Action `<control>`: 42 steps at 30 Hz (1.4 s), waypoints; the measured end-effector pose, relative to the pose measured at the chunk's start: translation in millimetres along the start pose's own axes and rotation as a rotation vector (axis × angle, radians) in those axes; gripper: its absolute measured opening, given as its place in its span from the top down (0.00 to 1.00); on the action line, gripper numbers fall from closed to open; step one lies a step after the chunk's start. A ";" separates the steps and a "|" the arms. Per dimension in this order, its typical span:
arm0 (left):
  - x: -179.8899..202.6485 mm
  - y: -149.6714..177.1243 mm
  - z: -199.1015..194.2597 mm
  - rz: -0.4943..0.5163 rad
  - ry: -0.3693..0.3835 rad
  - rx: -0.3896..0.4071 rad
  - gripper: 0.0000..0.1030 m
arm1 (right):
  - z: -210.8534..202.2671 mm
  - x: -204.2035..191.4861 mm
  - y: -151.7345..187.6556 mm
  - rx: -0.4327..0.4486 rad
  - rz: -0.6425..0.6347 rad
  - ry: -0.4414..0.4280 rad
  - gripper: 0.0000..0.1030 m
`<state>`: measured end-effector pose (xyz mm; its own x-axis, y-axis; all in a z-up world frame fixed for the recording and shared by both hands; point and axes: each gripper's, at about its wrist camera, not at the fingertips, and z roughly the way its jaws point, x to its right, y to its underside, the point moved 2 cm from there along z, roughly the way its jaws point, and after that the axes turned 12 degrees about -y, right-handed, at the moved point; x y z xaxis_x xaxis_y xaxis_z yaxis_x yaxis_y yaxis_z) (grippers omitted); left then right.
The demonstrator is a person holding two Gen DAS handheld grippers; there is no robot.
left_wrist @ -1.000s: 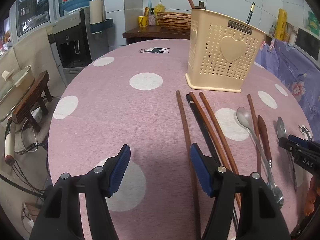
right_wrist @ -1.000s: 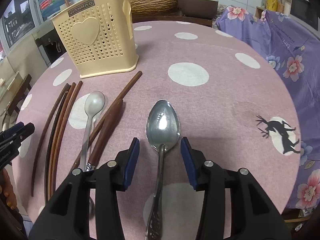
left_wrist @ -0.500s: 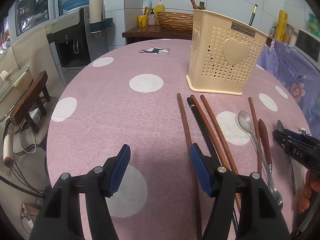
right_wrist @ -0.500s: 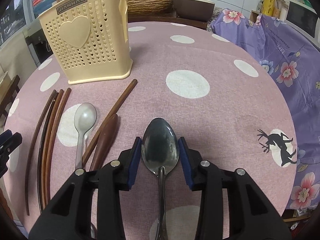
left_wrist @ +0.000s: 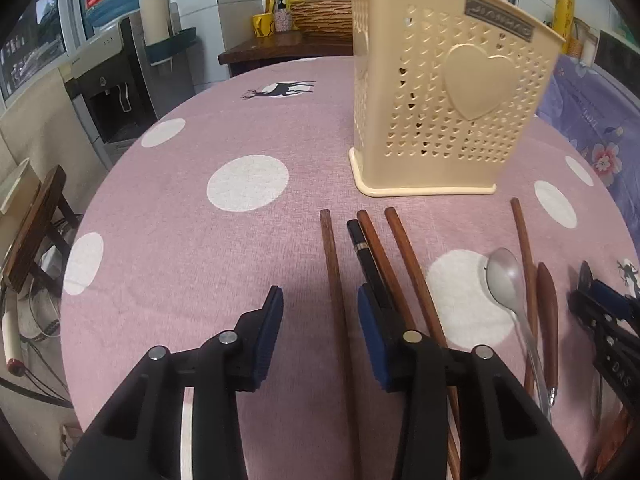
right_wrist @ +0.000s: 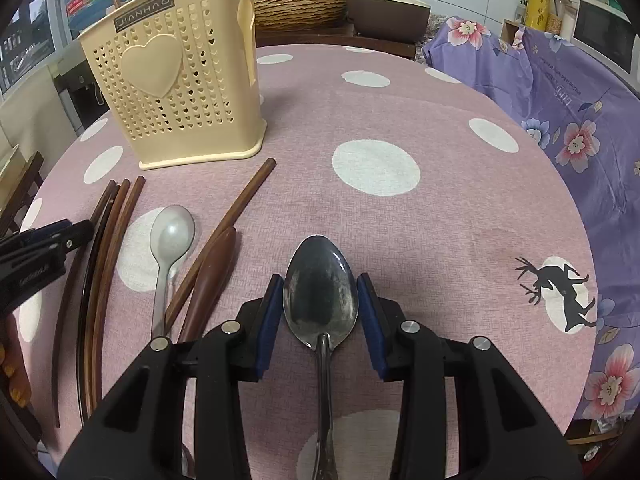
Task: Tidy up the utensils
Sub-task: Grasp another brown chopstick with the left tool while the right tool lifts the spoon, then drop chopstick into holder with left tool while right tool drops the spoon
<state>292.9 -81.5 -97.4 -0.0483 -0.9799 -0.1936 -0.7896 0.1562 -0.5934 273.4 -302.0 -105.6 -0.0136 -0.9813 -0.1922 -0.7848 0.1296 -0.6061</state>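
Round table (right_wrist: 460,216) under a pink cloth with white dots and deer prints; tiled wall, a water dispenser (left_wrist: 116,92) and a wooden side shelf behind.

Large steel spoon (right_wrist: 320,300): lies on the cloth, bowl toward the holder, between the blue pads of the right gripper (right_wrist: 320,312). Pads sit against both edges of the bowl, clamped on it as far as the right wrist view shows. Handle runs back under the gripper; its end is cut off at the bottom of the picture.

Left gripper (left_wrist: 318,334): jaws closing, pads not yet on anything. One brown chopstick (left_wrist: 336,300) lies in the gap. The right-hand pad covers part of the black chopstick (left_wrist: 366,256); two more brown chopsticks (left_wrist: 400,264) pass beneath that finger and their near ends are hidden.

Between the two grippers: small steel spoon (right_wrist: 170,248), a brown wooden handle (right_wrist: 210,276) whose working end cannot be made out, and a lone chopstick (right_wrist: 236,216) lying slantwise beside it.

Cream perforated utensil holder (right_wrist: 180,80) stands upright at the far end of the row, just beyond the chopstick tips. Stick ends poke above its rim; contents otherwise hidden by its walls.

Open room: the cloth right of the large spoon is bare out to the table edge, where purple flowered fabric (right_wrist: 580,120) hangs. Left of the chopsticks the cloth is also bare to the rim.
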 end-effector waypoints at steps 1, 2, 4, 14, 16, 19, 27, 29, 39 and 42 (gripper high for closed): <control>-0.5 -2.0 3.7 -0.003 0.002 -0.012 0.65 | -0.1 0.0 -0.1 0.000 0.000 0.000 0.63; -1.2 -4.4 5.7 -0.007 -0.001 -0.012 0.66 | 0.0 0.1 0.1 0.000 0.001 0.001 0.63; -0.2 -9.8 9.2 -0.008 -0.009 -0.019 0.71 | 0.0 0.3 0.2 0.000 0.001 0.001 0.63; 13.6 -18.9 10.0 0.006 -0.042 -0.025 0.92 | -0.1 2.1 -1.4 0.002 0.022 -0.007 0.63; 12.0 -20.2 9.3 -0.007 -0.023 -0.030 0.92 | -2.0 5.8 -2.6 0.009 0.042 -0.031 0.63; 5.7 -25.0 -2.4 -0.029 -0.007 0.002 0.92 | -13.1 9.9 -7.3 0.037 0.059 -0.076 0.63; -26.4 -46.5 -83.6 -0.104 0.063 0.197 0.92 | -72.6 6.2 -27.6 0.137 0.049 -0.167 0.63; -32.0 -49.1 -103.4 -0.113 0.069 0.250 0.92 | -87.2 5.1 -30.8 0.161 0.047 -0.182 0.63; -61.1 -55.7 -143.6 -0.176 0.095 0.354 0.93 | -128.8 -5.2 -36.2 0.245 0.007 -0.194 0.63; -67.7 -55.0 -153.3 -0.194 0.106 0.375 0.93 | -136.8 -6.7 -37.7 0.283 0.006 -0.204 0.63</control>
<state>245.8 -42.8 68.1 0.0008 -0.9998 0.0188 -0.5145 -0.0165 -0.8574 218.3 -319.8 24.0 0.1285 -0.9353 -0.3296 -0.5821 0.1979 -0.7886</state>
